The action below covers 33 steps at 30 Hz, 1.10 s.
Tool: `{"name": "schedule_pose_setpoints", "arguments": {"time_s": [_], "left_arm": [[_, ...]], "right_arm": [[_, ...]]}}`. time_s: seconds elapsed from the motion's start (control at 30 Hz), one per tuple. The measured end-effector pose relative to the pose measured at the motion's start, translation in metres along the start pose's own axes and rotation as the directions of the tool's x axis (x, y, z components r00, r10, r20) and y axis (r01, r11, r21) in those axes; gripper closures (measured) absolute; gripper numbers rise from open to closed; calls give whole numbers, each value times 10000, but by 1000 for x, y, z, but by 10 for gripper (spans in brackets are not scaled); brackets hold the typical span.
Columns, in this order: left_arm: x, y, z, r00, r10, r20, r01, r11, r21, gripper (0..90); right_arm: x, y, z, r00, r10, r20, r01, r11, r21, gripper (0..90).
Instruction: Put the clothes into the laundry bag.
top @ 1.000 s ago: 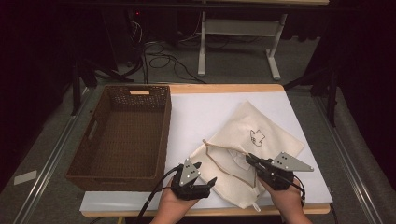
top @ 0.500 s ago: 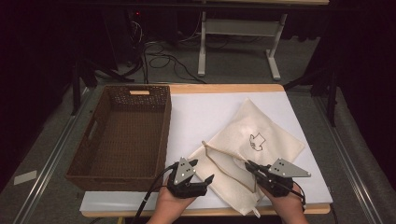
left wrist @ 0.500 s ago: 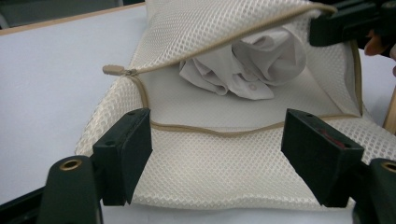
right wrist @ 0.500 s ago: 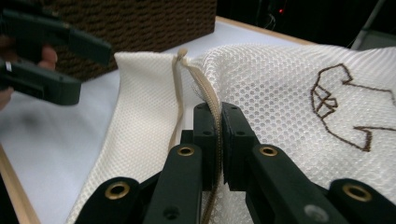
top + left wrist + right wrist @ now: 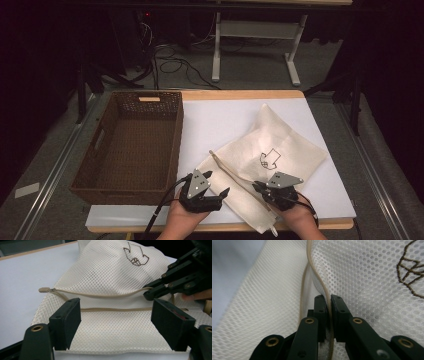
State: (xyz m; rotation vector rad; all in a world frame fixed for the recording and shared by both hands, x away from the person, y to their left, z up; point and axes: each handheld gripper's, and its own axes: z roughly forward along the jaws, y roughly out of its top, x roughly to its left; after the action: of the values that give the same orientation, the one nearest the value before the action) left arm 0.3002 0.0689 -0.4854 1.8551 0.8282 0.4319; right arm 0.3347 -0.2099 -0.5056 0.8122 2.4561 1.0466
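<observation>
A cream mesh bag [image 5: 285, 145] with a brown stitched logo [image 5: 269, 160] lies on the white table top [image 5: 220, 120]. Its tan zipper [image 5: 100, 295] is unzipped, with the pull [image 5: 43, 290] at the far left end. My right gripper [image 5: 329, 305] is shut on the upper zipper edge [image 5: 317, 272], holding it slightly raised; its jaws have just eased a touch, with the edge still pinched. My left gripper [image 5: 116, 317] stands open just above the bag's near flap, with nothing between its pads. In the high view, the left gripper [image 5: 218, 182] and right gripper [image 5: 256, 186] sit at the bag's near corner.
A brown wicker basket [image 5: 177, 130] with nothing in it stands on the left half of the table. Bare white surface lies behind the bag and between bag and basket. The table's front edge is just under my hands.
My right hand has sunk towards the table with the zipper edge, lowering the raised flap. The left gripper has stayed in place.
</observation>
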Motion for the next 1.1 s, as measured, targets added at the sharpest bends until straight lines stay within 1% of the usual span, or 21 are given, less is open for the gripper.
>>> {"name": "schedule_pose_setpoints", "arguments": {"time_s": [0.13,0.2,0.27,0.3,0.37,0.4,0.43,0.47,0.57,0.63,0.67,0.7,0.73,0.77,0.83,0.87,0.9,0.93,0.97,1.0,1.1], "left_arm": [[-1,0,1,9999,118,25,-118,9999,62,244],[-2,-1,2,9999,144,-1,-144,9999,79,244],[-2,-1,2,9998,194,-19,-193,9998,83,244],[-2,-1,2,9998,196,-24,-196,9998,88,243],[-3,-1,1,9998,202,-6,-202,9997,110,243],[-3,-1,2,9998,206,-2,-206,9997,100,243],[-4,-1,2,9997,233,20,-233,9997,112,244],[-4,-1,3,9997,257,26,-257,9996,130,244],[-5,-1,5,9994,324,78,-326,9993,178,243],[-5,0,7,9994,336,112,-339,9992,203,243],[-5,0,9,9992,375,131,-378,9990,226,243],[-6,0,10,9991,388,144,-391,9989,250,244],[-6,0,11,9991,406,158,-410,9988,258,243],[-6,0,12,9990,408,165,-412,9988,259,243],[-7,1,13,9988,431,244,-437,9987,251,243],[-8,2,15,9986,431,293,-438,9988,233,243],[-9,2,16,9984,460,340,-468,9986,236,243],[-10,3,17,9982,467,389,-477,9985,252,243],[-10,4,19,9977,498,465,-511,9983,270,243],[-11,4,21,9972,538,511,-552,9981,278,243],[-14,7,26,9957,584,726,-604,9978,264,243]], "right_arm": [[-2,-3,9,9984,-381,406,353,9971,667,842],[-4,-3,9,9994,-146,318,126,9978,646,842],[-3,-3,9,9994,-118,316,99,9981,606,834],[-3,-3,9,9999,-103,96,98,9985,541,790],[-2,-3,9,10000,-40,-14,40,9989,475,765],[-2,-2,8,9996,189,-228,-179,9989,436,735],[-2,0,3,9969,451,-640,-447,9990,89,667],[-2,0,3,9969,451,-640,-447,9990,89,667],[-1,4,-9,9903,771,-1155,-842,9948,-576,569],[0,9,-23,9840,1014,-1465,-1199,9851,-1234,494],[0,9,-23,9840,1014,-1465,-1199,9851,-1234,494],[3,12,-33,9854,1104,-1294,-1322,9758,-1739,477],[4,13,-36,9877,1091,-1118,-1282,9750,-1814,477],[4,13,-36,9877,1091,-1118,-1282,9750,-1814,477],[1,11,-43,9933,1090,-391,-1147,9732,-1993,477],[-1,9,-44,9919,1261,-170,-1270,9711,-2021,475],[-13,1,-51,9799,1929,513,-1788,9625,-2040,424],[-13,1,-51,9799,1929,513,-1788,9625,-2040,424],[-18,-2,-53,9740,2137,749,-1948,9594,-2042,400],[-24,-6,-56,9652,2410,1020,-2173,9553,-2007,366],[-41,-24,-65,9317,3242,1640,-2955,9388,-1769,280]]}}
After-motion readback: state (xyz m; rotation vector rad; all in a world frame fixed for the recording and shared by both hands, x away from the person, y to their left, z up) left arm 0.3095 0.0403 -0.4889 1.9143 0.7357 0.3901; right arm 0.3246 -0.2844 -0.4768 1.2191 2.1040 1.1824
